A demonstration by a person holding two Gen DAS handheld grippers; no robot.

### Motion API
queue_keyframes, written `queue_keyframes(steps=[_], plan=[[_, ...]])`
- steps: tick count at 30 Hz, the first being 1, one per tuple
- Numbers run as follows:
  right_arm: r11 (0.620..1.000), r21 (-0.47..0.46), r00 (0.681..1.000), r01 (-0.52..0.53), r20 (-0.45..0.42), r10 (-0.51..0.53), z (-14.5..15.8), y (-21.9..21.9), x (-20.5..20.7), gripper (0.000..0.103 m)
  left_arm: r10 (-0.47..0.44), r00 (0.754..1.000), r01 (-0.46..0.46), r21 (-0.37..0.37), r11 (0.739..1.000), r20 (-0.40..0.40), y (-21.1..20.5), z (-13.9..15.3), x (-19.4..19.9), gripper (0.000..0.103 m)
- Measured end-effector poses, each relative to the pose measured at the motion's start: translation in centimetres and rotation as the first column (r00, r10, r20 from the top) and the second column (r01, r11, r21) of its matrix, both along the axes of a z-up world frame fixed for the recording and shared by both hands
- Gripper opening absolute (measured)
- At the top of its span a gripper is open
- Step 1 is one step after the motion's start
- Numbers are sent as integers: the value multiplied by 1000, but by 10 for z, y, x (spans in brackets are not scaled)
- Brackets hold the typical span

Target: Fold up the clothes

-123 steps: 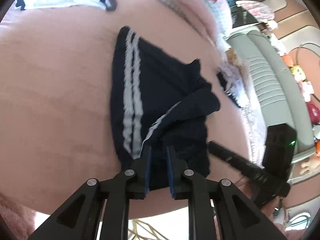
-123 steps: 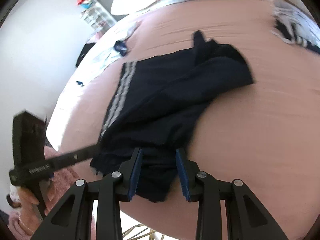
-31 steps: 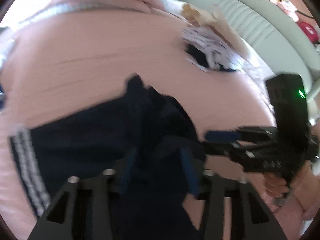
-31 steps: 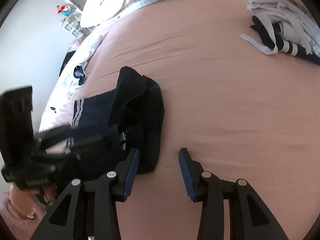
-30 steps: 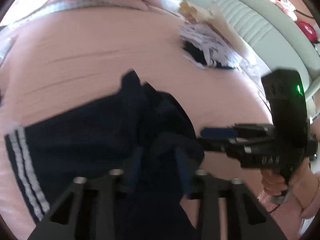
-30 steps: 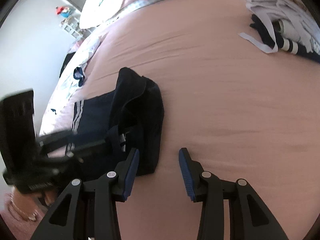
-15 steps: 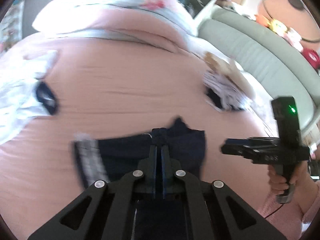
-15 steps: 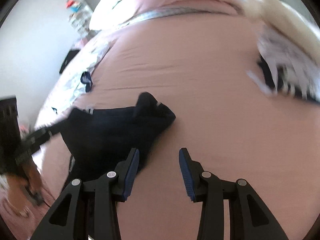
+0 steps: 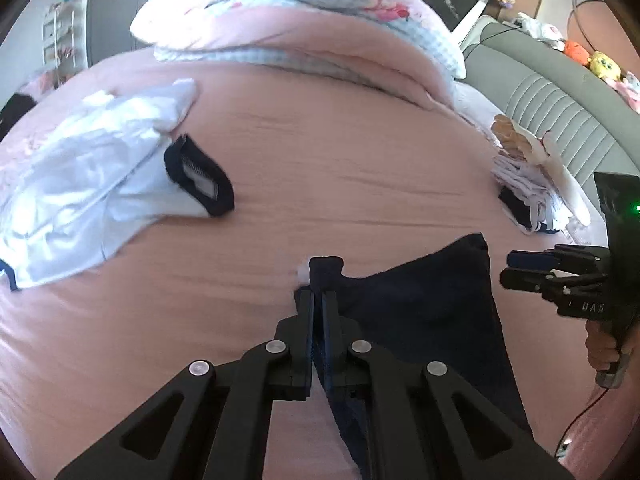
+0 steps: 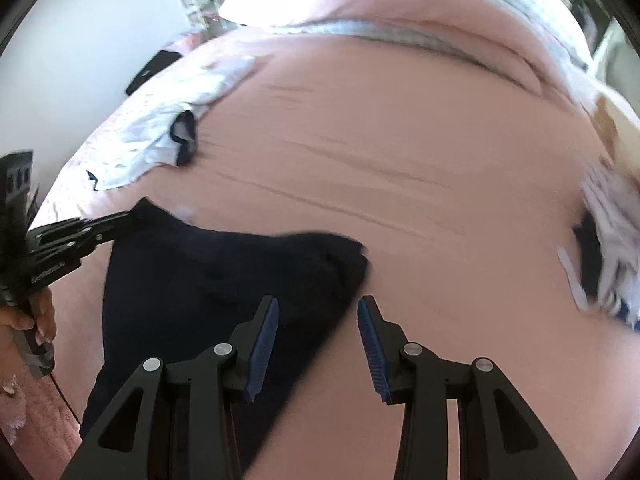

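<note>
Left wrist view: left gripper (image 9: 318, 294), black angular plastic with blue pads, jaws pressed together on a bunched corner of the dark navy garment (image 9: 424, 312); a small roll of the soft matte knit stands up just past the fingertips, and the rest drapes away to the right and down under the right finger as a broad limp panel. Beneath it, the pink bedsheet (image 9: 320, 152), smooth with fine creases. At left, a crumpled white garment (image 9: 80, 160) with a dark-trimmed opening. At top, a pink duvet (image 9: 304, 20) with checked edging. At right, a small pile of clothes (image 9: 532, 192) and the right gripper (image 9: 516, 270), held in a hand. Right wrist view: right gripper (image 10: 316, 332), jaws partly apart with nothing between the ribbed blue pads; the navy garment (image 10: 216, 280) lies just ahead and left, its rounded edge near the left pad, apparently not touching, though blur makes this uncertain. The left gripper (image 10: 128, 218) pinches the garment's far corner at left.
</note>
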State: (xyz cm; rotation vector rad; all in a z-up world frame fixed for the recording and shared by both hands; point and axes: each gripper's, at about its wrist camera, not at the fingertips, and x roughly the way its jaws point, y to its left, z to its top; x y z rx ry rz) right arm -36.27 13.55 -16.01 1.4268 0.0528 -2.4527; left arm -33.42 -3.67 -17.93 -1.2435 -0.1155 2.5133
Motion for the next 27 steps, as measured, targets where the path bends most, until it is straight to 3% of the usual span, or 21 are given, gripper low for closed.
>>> queue_keyframes(steps=[2,4,6,8,12,14,17,18,19,20,23,27], plan=[[999,35,1000,-29,-7,29,-10,-16,-10,41,-27,1000,27,-9,1000,12,7,-8,-9,3],[994,107,999,-6,38,2,-33,-19,-25,41,-34,997,36,-18,999,74,12,-25,-20,4],[995,72,994,74,73,-79,-42,-5,-34,42,-32,987,34,-8,999,155,9,-38,-27,5],[988,14,983,154,96,-155,-41,12,-37,42,10,992,-10,-3,1000,127,1,-24,-21,5],[986,-27,985,166,41,-165,-25,21,-27,44,23,1000,-23,-15,1000,-1,-4,6,-6,6],[991,-26,990,132,61,-130,-31,15,-30,44,-35,999,35,-1,999,20,8,0,-7,6],[988,73,983,136,114,-143,-53,2,-41,44,-120,990,119,16,993,74,28,-15,-11,7],[986,71,982,154,101,-160,-53,4,-42,44,-122,988,124,-12,992,98,32,-24,-15,7],[982,71,980,173,89,-179,-53,6,-42,44,-108,987,116,-57,992,121,35,-34,-18,6],[975,88,974,202,83,-209,-51,8,-42,45,-87,988,94,-56,994,124,34,-36,-20,6],[967,66,966,244,65,-248,-37,12,-32,45,78,993,-78,0,997,87,15,-11,-6,6],[980,1,978,200,53,-199,-16,1,3,47,135,979,-158,152,976,153,8,11,44,7]])
